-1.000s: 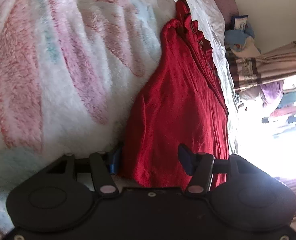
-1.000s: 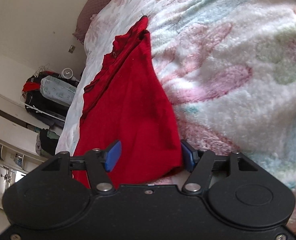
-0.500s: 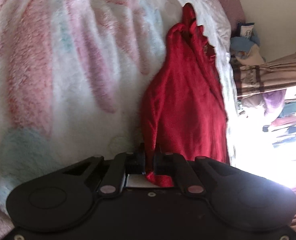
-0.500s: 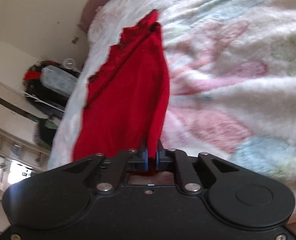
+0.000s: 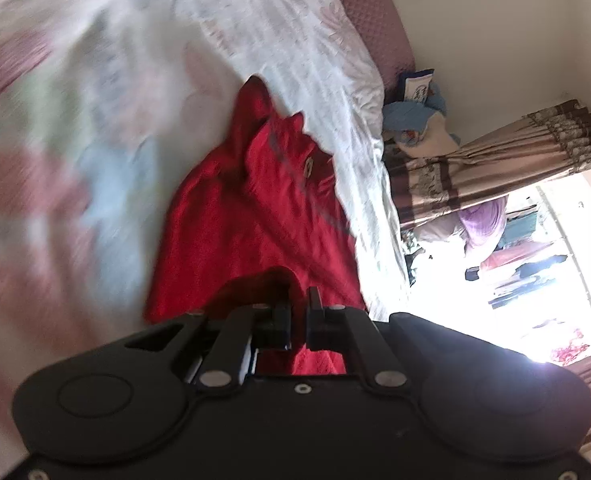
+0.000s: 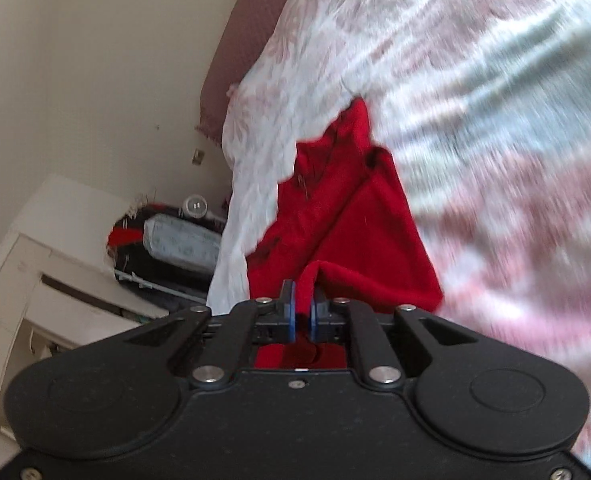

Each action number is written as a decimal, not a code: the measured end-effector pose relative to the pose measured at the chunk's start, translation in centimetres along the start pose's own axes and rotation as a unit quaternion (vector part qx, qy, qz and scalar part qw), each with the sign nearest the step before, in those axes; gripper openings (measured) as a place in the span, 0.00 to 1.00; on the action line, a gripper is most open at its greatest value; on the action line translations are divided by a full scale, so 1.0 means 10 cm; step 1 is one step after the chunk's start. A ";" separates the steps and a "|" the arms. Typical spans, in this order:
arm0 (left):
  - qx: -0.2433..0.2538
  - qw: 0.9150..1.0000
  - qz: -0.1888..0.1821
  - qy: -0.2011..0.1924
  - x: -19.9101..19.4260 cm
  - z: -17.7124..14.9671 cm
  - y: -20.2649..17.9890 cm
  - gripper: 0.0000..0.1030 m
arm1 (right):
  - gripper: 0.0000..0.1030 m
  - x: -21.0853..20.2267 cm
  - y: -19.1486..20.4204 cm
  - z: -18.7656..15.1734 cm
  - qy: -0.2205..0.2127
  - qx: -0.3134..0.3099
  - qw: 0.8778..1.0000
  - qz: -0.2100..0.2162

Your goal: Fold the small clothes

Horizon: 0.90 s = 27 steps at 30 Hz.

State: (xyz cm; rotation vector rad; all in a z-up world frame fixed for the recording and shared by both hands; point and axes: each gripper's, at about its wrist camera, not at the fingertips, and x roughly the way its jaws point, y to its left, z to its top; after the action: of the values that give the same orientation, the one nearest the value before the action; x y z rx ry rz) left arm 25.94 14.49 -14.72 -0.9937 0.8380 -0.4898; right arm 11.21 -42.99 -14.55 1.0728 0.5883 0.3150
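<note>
1. Centrally, a red garment (image 5: 255, 216) lies on a bed, its near hem lifted off the bedding and doubled toward its far end; the neckline with a small label points away from both cameras.
2. Left claw (image 5: 298, 312): narrow, both fingers pressed together on a pinch of the red garment's near hem, with red cloth showing between and behind the fingers.
3. Right claw (image 6: 302, 308): narrow, its blue pads (image 6: 292, 312) clamped on a raised ridge of the same garment (image 6: 351, 216), which bunches up just ahead of the fingertips.
4. Fold geometry, right wrist view: the held edge stands above the flat part of the cloth, and a diagonal crease runs from the pinch toward the collar.
5. Support: a fleece blanket (image 5: 55, 128) with pink, pale blue and white patches covers the bed on one side of the garment; it is motion-blurred in both views.
6. A white patterned sheet (image 5: 295, 40) lies on the garment's other side, touching it along its edge.
7. A maroon headboard (image 6: 235, 52) rises beyond the sheet, against a cream wall.
8. Left wrist view, periphery: a striped curtain (image 5: 495, 160) beside a bright window.
9. Right wrist view, periphery: a white cabinet (image 6: 47, 248) with a dark pile of belongings (image 6: 167, 236) between it and the bed.
</note>
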 end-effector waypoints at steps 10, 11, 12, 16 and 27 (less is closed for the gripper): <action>0.029 0.999 0.009 -0.042 0.91 1.38 -0.30 0.08 | 0.06 1.06 0.19 1.27 -0.028 -0.021 0.999 -0.007; 0.038 0.997 0.036 -0.062 1.04 1.52 -0.29 0.21 | 0.09 1.21 0.19 1.41 -0.035 -0.017 0.999 -0.007; 0.045 0.993 0.071 -0.077 1.15 1.60 -0.27 0.39 | 0.11 1.37 0.17 1.54 -0.043 -0.005 0.999 -0.009; 0.014 0.982 0.177 -0.064 1.42 1.74 0.01 0.56 | 0.64 1.71 0.01 1.70 -0.109 0.047 0.990 -0.081; -0.006 0.997 0.079 0.006 0.84 0.23 0.30 0.57 | 0.63 1.00 0.03 0.41 0.029 -0.007 0.998 -0.047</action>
State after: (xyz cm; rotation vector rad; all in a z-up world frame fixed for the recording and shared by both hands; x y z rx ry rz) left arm 32.83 11.27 -19.90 -0.9288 0.9231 -0.3563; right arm 21.71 -40.65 -15.86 1.0221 0.6853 0.2679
